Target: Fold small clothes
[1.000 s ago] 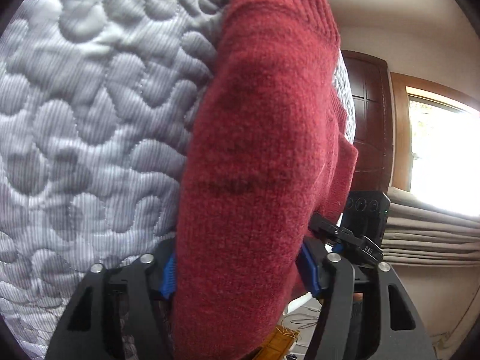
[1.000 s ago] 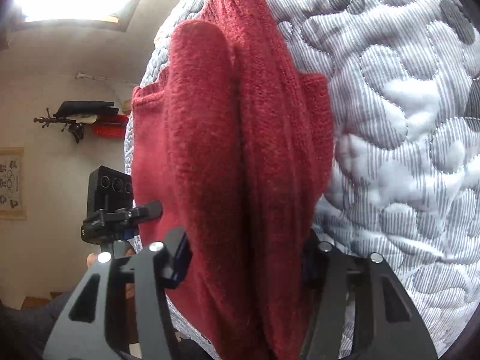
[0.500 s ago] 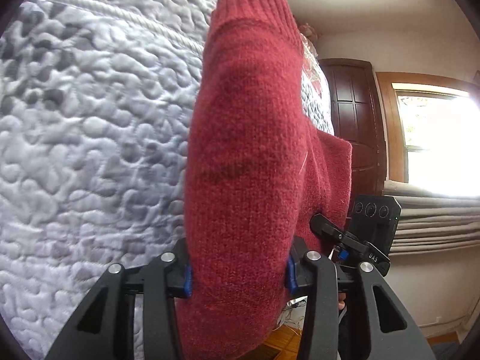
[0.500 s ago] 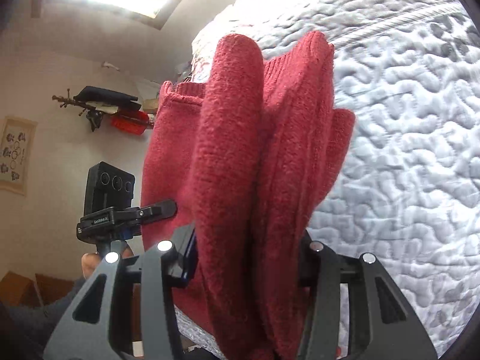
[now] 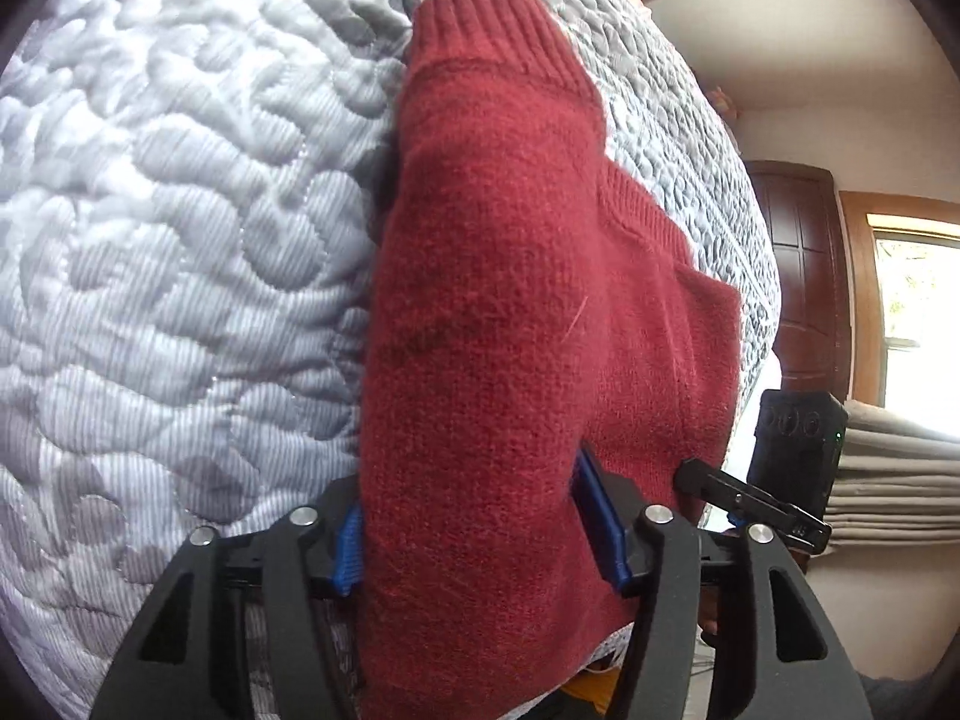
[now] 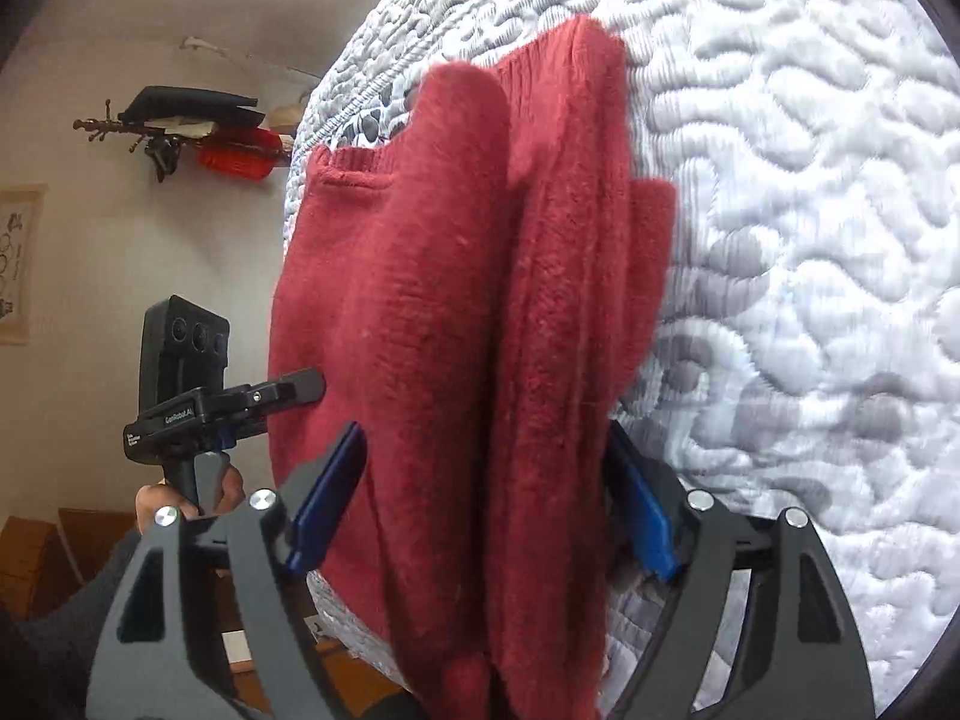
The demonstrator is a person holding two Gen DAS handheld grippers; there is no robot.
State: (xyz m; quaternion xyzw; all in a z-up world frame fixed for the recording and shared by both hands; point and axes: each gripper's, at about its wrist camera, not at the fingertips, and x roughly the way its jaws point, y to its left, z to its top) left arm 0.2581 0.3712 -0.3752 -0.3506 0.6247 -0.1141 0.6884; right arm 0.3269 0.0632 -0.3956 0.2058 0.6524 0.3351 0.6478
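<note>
1. Left wrist view: the left gripper (image 5: pixel 474 546) is clamped on a thick bunched fold of the red knitted sweater (image 5: pixel 510 312), its blue pads (image 5: pixel 348 546) pressed into the wool on either side. The garment runs forward from the jaws over the white quilted bedcover (image 5: pixel 168 252), and its ribbed cuff (image 5: pixel 486 30) lies farthest from the camera. Holding it bunched this way probably keeps the stacked layers together so that the fold can be carried as one piece.

2. Same view: the right gripper (image 5: pixel 756 507) shows past the sweater's far edge. No writing can be made out there.

3. Right wrist view: the right gripper (image 6: pixel 480 504) is clamped on the sweater (image 6: pixel 456 312) too, with at least two rolled layers caught between its blue pads (image 6: pixel 330 498). A ribbed hem (image 6: pixel 354 165) shows at the upper left, so both tools seem to grip the same near edge to move it evenly.

4. Same view: the left gripper (image 6: pixel 282 393), held in a hand (image 6: pixel 180 489), bears small white lettering, perhaps "GenRobot.AI", too fine to be sure. A wall picture (image 6: pixel 18 264) is illegible.
</note>
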